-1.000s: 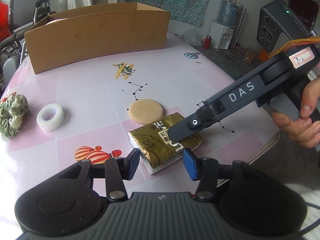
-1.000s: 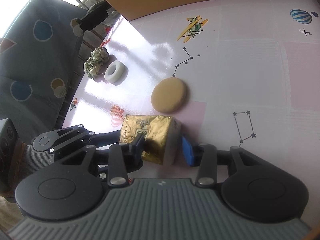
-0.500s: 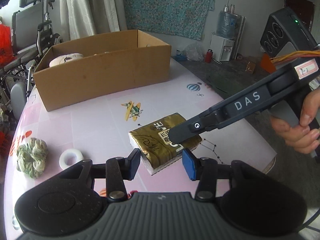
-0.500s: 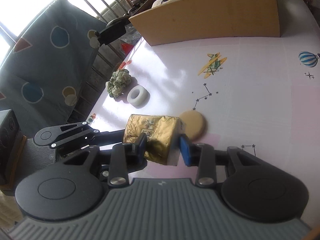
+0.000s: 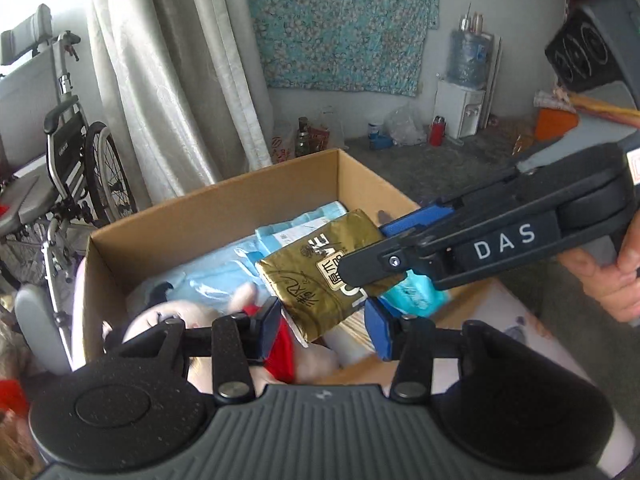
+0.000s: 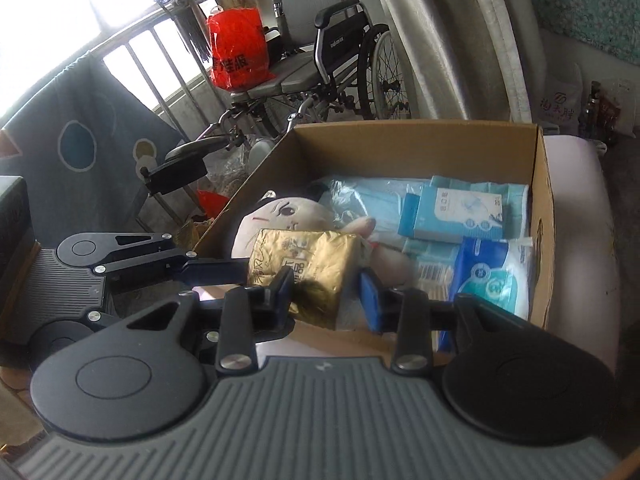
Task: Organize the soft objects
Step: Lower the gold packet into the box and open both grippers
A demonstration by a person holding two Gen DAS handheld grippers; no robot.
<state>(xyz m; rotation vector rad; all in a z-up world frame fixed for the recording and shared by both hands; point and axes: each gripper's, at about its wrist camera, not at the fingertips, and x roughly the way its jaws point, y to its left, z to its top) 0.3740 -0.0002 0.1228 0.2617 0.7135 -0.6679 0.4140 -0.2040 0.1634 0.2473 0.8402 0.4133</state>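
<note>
Gleaming gold tissue pack (image 6: 308,268), crinkled foil, black lettering, pinched by both hand-held grippers, left (image 5: 325,326), right (image 6: 325,294)

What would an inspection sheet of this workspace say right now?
Surface: pink table, mostly hidden by the box.
Job's things: gold tissue pack held above the open cardboard box; plush doll and blue packets inside.
Clutter: nothing seen on the table.
Grippers: left hand-held gripper and right hand-held gripper both clamp the pack.
Cables: orange-yellow wires at the right one's body.
Surroundings: wheelchair, curtain, water dispenser, red bag.
</note>
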